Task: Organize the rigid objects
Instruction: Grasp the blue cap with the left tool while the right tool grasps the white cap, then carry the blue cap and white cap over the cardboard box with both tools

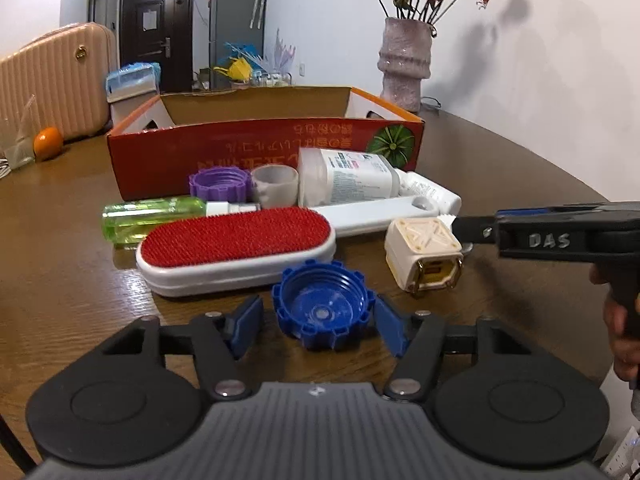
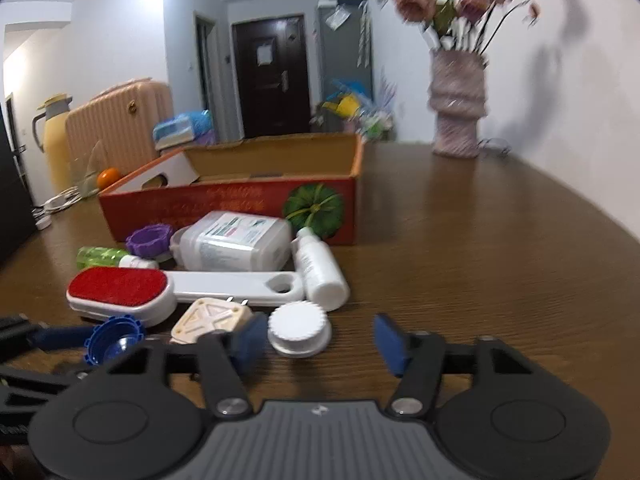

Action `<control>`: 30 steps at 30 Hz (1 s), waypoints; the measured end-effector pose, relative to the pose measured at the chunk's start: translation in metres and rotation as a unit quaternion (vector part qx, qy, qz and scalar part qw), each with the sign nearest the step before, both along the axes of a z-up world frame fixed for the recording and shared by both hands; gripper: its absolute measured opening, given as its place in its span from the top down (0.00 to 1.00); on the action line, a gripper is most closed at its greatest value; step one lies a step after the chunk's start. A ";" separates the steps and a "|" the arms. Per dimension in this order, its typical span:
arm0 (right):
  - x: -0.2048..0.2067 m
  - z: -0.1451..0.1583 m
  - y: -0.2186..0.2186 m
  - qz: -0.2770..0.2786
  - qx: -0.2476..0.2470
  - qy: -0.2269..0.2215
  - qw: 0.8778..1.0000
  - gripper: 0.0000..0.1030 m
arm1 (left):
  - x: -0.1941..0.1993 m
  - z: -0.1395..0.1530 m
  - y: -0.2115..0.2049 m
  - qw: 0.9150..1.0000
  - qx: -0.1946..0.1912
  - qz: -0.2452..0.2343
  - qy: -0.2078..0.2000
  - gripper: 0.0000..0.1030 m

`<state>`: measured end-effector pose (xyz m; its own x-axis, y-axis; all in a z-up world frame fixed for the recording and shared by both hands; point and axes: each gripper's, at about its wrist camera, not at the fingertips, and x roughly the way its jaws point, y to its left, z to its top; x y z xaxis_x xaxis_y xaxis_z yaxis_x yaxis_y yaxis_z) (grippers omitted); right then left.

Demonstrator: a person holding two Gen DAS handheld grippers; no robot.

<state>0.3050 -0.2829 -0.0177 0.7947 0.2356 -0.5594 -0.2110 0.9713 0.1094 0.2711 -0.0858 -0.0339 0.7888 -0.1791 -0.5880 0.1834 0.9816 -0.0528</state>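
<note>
The brush (image 1: 236,240) wore red bristles on white; one cap (image 1: 322,308) was blue, another (image 1: 219,183) purple; the box (image 1: 256,148) was red-orange with a green melon print.

Room being lit evenly, fairly bright, from overhead. Glare being thrown across wooden table (image 1: 60,240), streaky highlights left of lint brush (image 1: 236,254). Soft grey shadows being cast on white wall (image 1: 520,40) behind vase (image 1: 405,64). Left wrist view being rendered sharp. Right wrist view being smeared by motion blur, flowers (image 2: 448,4) worst. Edges being bent and vignetted dark by fisheye.
</note>
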 end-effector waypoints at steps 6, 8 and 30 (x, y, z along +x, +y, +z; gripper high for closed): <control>0.019 -0.007 0.017 0.018 -0.031 0.016 0.999 0.52 | 0.001 0.003 0.004 1.000 -0.012 0.006 0.003 0.46; 0.025 -0.009 0.022 0.019 -0.039 0.026 0.999 0.59 | -0.004 0.007 0.006 1.000 -0.010 0.008 -0.009 0.47; -0.142 0.046 0.040 -0.063 -0.017 -0.146 0.987 0.64 | -0.157 0.068 0.076 0.970 0.037 0.082 -0.224 0.46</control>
<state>0.1627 -0.2425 0.0286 0.9452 0.1095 -0.3076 -0.1059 0.9940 0.0286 0.1139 -0.0099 0.0346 0.9825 0.0006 -0.1860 0.0122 0.9976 0.0676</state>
